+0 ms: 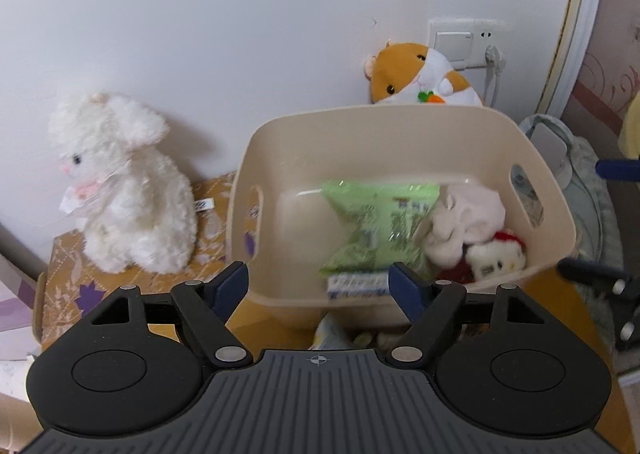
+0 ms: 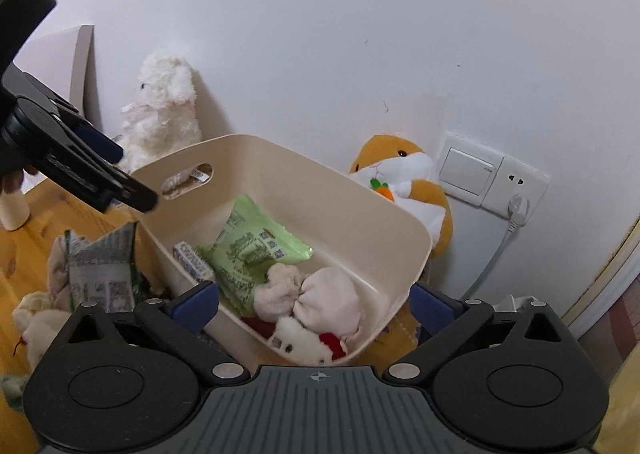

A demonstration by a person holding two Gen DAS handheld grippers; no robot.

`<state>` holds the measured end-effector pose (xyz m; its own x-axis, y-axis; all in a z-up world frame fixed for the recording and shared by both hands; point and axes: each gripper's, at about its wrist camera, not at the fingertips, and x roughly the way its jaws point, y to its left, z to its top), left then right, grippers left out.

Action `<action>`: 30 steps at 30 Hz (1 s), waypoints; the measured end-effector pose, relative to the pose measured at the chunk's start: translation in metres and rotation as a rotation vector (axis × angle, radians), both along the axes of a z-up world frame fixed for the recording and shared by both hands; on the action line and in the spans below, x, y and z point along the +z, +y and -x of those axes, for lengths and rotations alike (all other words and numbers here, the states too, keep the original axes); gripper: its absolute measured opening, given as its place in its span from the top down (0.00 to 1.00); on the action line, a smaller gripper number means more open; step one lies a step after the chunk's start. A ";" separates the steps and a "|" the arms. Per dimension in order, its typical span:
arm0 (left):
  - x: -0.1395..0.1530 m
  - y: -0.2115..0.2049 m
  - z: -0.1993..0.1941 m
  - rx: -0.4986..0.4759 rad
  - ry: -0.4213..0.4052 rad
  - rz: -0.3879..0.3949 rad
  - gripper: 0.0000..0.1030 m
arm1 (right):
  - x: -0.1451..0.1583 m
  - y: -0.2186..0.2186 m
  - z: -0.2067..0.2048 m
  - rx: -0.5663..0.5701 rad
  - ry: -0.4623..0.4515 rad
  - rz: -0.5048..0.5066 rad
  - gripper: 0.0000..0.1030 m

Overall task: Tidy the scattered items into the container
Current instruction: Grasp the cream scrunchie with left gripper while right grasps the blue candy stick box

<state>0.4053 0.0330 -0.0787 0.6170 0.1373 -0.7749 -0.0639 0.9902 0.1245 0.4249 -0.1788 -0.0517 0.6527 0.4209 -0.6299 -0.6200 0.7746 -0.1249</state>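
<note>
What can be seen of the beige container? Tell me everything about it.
The beige container is a smooth, plastic-looking tub with rounded corners, sloping walls and an oval handle cut-out in each end wall. It stands upright on the wooden surface by the white wall. Inside lie a green packet, a small printed box, a pale cloth bundle and a little white plush with a red bow. An orange hamster plush sits right behind it; whether it touches the rim is unclear.

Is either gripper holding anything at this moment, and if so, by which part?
Nothing is held. The left gripper and right gripper both stand open and empty above the beige bin; the green packet lies loose inside it.
</note>
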 end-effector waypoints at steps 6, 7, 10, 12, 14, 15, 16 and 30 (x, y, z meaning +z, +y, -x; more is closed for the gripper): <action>-0.010 0.027 0.033 -0.005 0.051 -0.023 0.24 | -0.011 -0.012 0.017 0.019 0.025 0.037 0.00; -0.013 0.032 0.038 -0.002 0.063 -0.028 0.24 | -0.014 -0.013 0.020 0.022 0.031 0.051 0.00; -0.023 0.048 0.054 0.013 0.105 -0.027 0.24 | -0.025 -0.017 0.029 0.038 0.049 0.089 0.00; -0.030 0.058 0.064 0.022 0.135 -0.013 0.24 | -0.031 -0.019 0.035 0.054 0.059 0.116 0.00; -0.036 0.064 0.074 0.024 0.162 0.003 0.24 | -0.039 -0.019 0.043 0.079 0.067 0.153 0.00; -0.040 0.067 0.079 0.023 0.177 0.008 0.24 | -0.042 -0.018 0.047 0.096 0.068 0.173 0.00; -0.043 0.069 0.083 0.021 0.193 0.010 0.24 | -0.044 -0.017 0.051 0.111 0.066 0.190 0.00; -0.095 0.067 0.117 0.013 0.353 0.035 0.24 | -0.086 0.006 0.078 0.236 0.058 0.374 0.13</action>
<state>0.2880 0.0995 -0.1742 0.3085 0.1132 -0.9445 -0.0354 0.9936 0.1075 0.3472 -0.1733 -0.1378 0.5252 0.2898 -0.8001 -0.7885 0.5193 -0.3295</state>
